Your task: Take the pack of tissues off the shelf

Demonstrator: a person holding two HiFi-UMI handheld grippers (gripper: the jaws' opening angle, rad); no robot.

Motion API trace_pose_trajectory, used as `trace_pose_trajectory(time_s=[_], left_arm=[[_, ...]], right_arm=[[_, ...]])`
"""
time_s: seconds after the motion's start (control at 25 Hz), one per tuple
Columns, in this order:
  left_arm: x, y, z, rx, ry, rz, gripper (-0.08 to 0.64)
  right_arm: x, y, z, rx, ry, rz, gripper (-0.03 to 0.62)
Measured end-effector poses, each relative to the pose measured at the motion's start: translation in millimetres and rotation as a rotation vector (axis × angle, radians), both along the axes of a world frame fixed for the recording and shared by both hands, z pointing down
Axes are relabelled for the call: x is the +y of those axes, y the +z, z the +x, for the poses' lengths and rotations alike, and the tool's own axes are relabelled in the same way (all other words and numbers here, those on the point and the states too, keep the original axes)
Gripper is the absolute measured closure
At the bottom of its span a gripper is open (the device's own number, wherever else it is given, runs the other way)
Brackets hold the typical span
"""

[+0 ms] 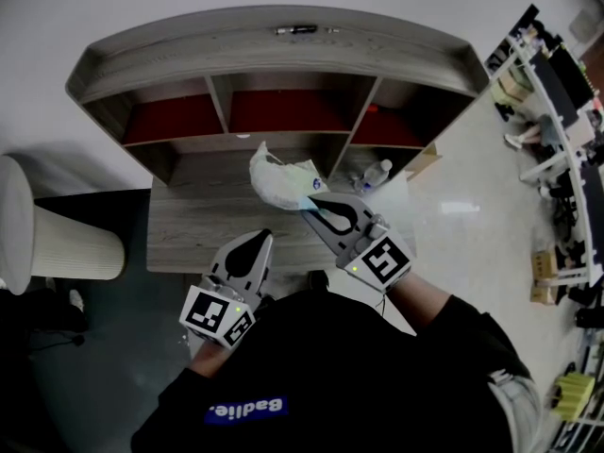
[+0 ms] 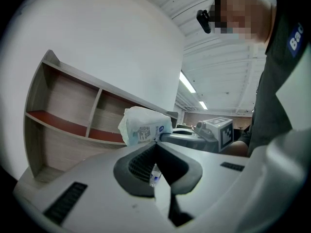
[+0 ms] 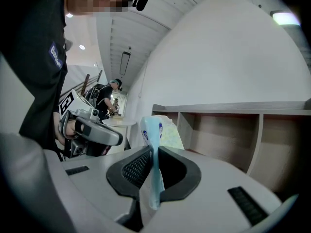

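Note:
The pack of tissues (image 1: 281,179), white crinkly plastic with blue print, hangs in the air over the wooden table (image 1: 193,225), in front of the shelf unit (image 1: 283,59). My right gripper (image 1: 315,206) is shut on its blue sealed edge. In the right gripper view that edge (image 3: 156,174) runs down between the pads, and the pack (image 3: 163,129) stands above my right gripper (image 3: 154,150). My left gripper (image 1: 257,243) hovers low over the table's near edge, to the left, shut and holding nothing. In the left gripper view the pack (image 2: 143,126) shows just beyond my left gripper (image 2: 156,144).
The shelf has three open compartments with red floors. A small dark object (image 1: 297,29) lies on its top. A plastic bottle (image 1: 375,174) stands right of the table. A white ribbed cylinder (image 1: 66,243) stands at the left. Desks and clutter (image 1: 557,111) fill the far right.

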State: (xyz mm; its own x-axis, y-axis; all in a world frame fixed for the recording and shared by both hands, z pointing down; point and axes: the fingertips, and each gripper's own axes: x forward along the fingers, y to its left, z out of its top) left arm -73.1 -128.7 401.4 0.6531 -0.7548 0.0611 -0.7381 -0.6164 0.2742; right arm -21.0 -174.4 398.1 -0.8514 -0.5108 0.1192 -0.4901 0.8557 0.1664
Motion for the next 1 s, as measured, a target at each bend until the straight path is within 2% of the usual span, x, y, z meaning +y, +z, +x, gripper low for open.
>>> trace_pose_trajectory(time_s=[0.32,1.0], left_arm=[[-5,3,-3,0.004,-0.009,-0.004,0.558],[-7,5,-7,0.005,-0.026,-0.011,0.558]], right_arm=[[-5,3,-3,-0.036,-0.011,-0.048,0.534],[-8,7,-11,-0.008,-0.032,-0.04,0.534]])
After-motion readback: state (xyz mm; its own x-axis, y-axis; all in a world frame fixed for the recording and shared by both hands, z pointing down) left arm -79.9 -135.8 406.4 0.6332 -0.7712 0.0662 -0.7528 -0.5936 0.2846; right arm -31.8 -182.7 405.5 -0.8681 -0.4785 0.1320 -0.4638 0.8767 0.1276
